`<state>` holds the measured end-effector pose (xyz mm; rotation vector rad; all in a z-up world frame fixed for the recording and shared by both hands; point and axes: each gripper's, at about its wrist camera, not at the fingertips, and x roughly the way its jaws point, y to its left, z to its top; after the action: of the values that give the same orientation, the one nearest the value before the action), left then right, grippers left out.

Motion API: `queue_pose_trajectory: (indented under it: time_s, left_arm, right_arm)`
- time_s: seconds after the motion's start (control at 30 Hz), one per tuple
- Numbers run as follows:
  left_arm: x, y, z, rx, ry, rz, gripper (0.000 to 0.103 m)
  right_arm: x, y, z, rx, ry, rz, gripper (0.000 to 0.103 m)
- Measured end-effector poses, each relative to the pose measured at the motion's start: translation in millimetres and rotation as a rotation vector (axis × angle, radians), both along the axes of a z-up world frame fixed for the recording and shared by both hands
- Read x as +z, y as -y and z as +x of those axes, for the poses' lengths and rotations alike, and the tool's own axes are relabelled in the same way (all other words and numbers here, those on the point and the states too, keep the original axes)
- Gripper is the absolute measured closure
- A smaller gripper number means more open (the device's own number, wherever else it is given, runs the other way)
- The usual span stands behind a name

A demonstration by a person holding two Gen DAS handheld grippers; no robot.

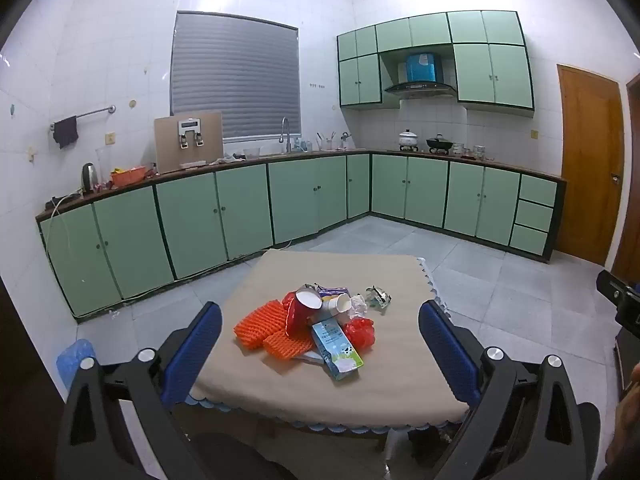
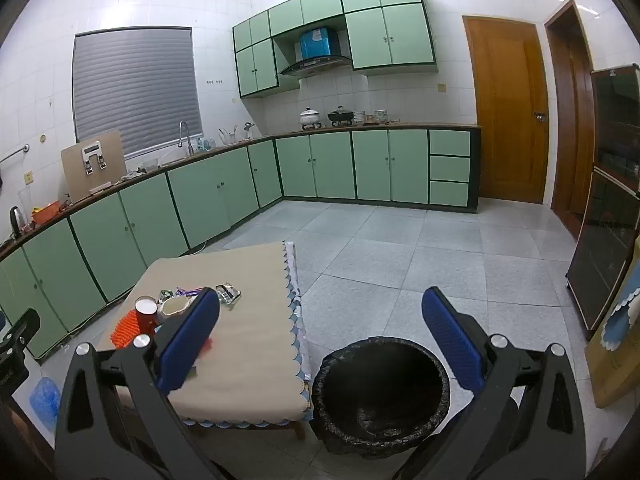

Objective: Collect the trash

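Right wrist view: spread right tongs point(image 2: 320, 320) partly hide trash pile point(image 2: 168, 308); left tongs point(image 1: 320, 328) spread.

You had one table point(image 1: 280, 384) and one bin point(image 2: 380, 396). On the table you had two orange nets point(image 1: 256, 322), one red cup point(image 1: 300, 310), one white cup point(image 1: 340, 303), one milk carton point(image 1: 336, 350), two foil wrappers point(image 1: 378, 298).

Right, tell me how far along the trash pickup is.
Nothing looks done: the bin beside the table shows only its black liner. Nothing is in hand; the left tongs and right tongs are both open. Left to do: the whole pile on the table, including the milk carton, red cup and orange foam nets.
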<state>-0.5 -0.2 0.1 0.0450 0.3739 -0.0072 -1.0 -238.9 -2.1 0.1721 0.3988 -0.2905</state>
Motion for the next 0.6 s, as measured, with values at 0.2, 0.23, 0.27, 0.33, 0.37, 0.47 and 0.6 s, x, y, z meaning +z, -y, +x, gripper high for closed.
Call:
queue_pose_trajectory:
  time_s: [0.2, 0.23, 0.27, 0.33, 0.37, 0.47, 0.6]
  left_arm:
    - [-0.5, 1.2, 0.0, 0.005, -0.005, -0.004, 0.006]
    - [-0.5, 1.7, -0.2, 0.006, -0.004, -0.005, 0.006]
    - [1.7, 3.5, -1.5, 0.007, -0.003, -0.002, 0.006]
    - [2.3, 5.2, -1.8, 0.008, -0.004, -0.002, 0.006]
    - [2.9, 4.9, -1.3, 0.009, -0.004, -0.002, 0.006]
    - [2.4, 3.9, -6.5, 0.01, -0.004, 0.0, 0.006]
    - [0.7, 0.0, -1.6, 0.012, -0.005, -0.004, 0.006]
  right_arm:
    - [-0.1, -0.4, 0.1, -0.001, 0.0, -0.002, 0.005]
    - [-0.2, -0.5, 0.1, -0.001, 0.0, -0.003, 0.005]
    - [-0.3, -0.3, 0.4, -0.001, -0.001, -0.001, 0.005]
    - [-0.5, -0.2, 0.9, -0.001, -0.001, 0.0, 0.005]
    - [-0.4, -0.3, 0.3, -0.001, 0.0, -0.002, 0.005]
    - [-0.4, -0.1, 1.0, 0.001, -0.001, -0.003, 0.005]
    - [0.7, -1.0, 0.4, 0.001, 0.001, 0.0, 0.005]
